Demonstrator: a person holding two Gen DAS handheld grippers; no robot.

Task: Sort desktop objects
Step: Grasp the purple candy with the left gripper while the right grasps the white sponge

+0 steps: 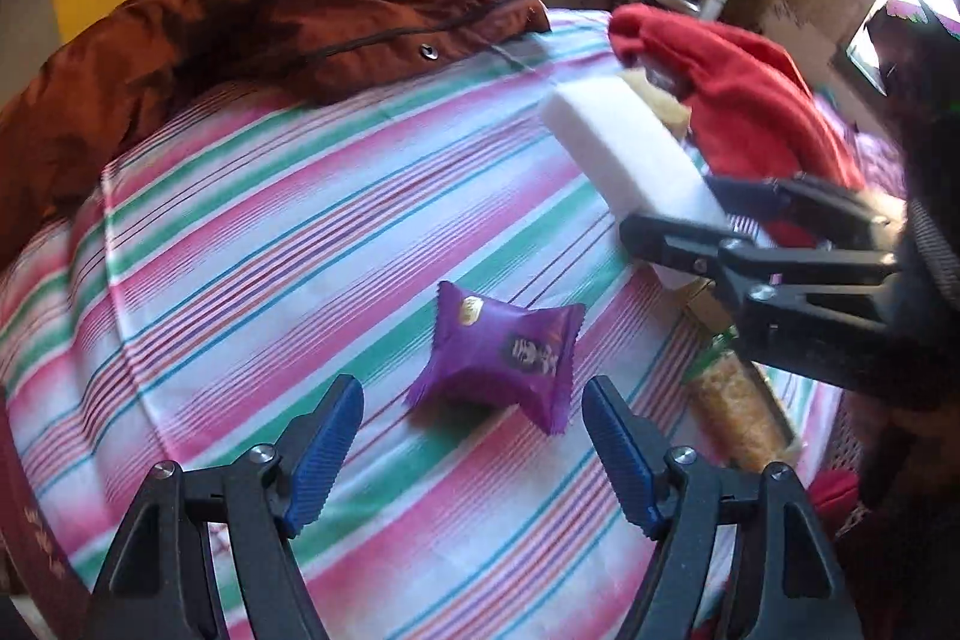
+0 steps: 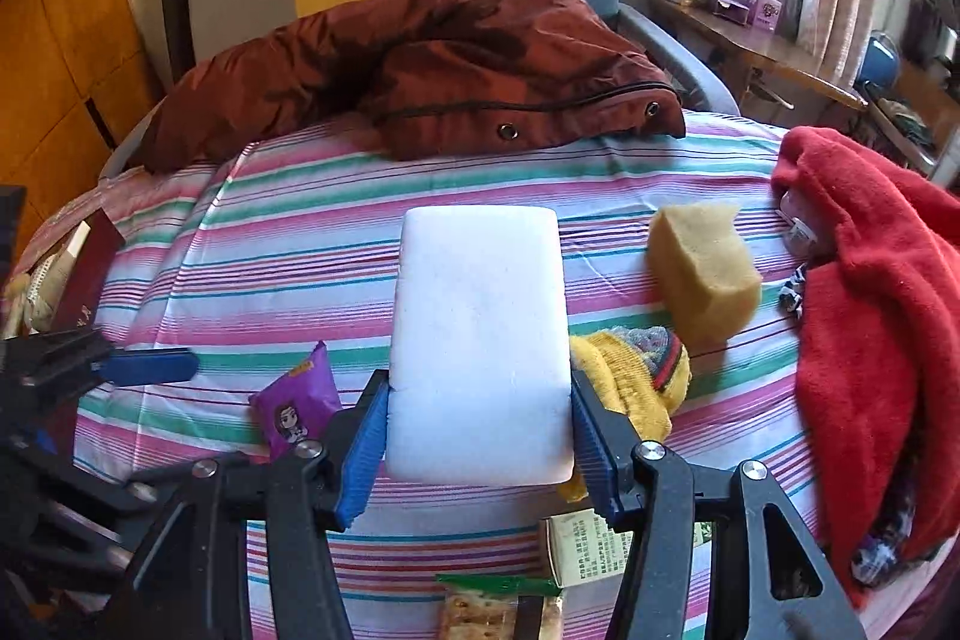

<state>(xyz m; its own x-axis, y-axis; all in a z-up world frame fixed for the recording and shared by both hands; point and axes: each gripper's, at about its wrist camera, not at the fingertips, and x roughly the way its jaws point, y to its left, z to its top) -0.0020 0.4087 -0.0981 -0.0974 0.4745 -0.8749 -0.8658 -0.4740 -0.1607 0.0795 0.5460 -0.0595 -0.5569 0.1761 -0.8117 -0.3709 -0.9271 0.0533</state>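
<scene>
White foam fills my right gripper (image 2: 480,436): the blue pads (image 2: 366,454) press on both long sides of a white sponge block (image 2: 480,340), pinching it near its closer end so that the rest juts forward over the striped cloth (image 2: 288,268). In the left wrist view the same block (image 1: 624,154) sticks out of the black fingers of that gripper (image 1: 678,226), lifted clear of the cloth.

My left gripper (image 1: 474,448) stands spread wide with nothing between its blue pads (image 1: 324,454). A purple snack packet (image 1: 504,352) lies on the cloth just ahead of the gap, touching neither pad. From the right wrist view the packet (image 2: 297,400) sits just left of the held block, with the left gripper's blue fingertip (image 2: 150,367) near it.

To the right of the block, a yellow sponge (image 2: 702,268) rests on the cloth, and a yellow knitted item (image 2: 630,382) with a striped band lies just beside my right gripper's right finger. Below the block I see a small printed box (image 2: 585,544) and a cracker packet (image 2: 498,610) with a green end, both at the near edge. A red fleece garment (image 2: 870,328) is heaped on the right side, and a rust-brown jacket (image 2: 456,70) lies across the far side of the cloth. A dark red book (image 2: 90,280) sits at the left edge.
</scene>
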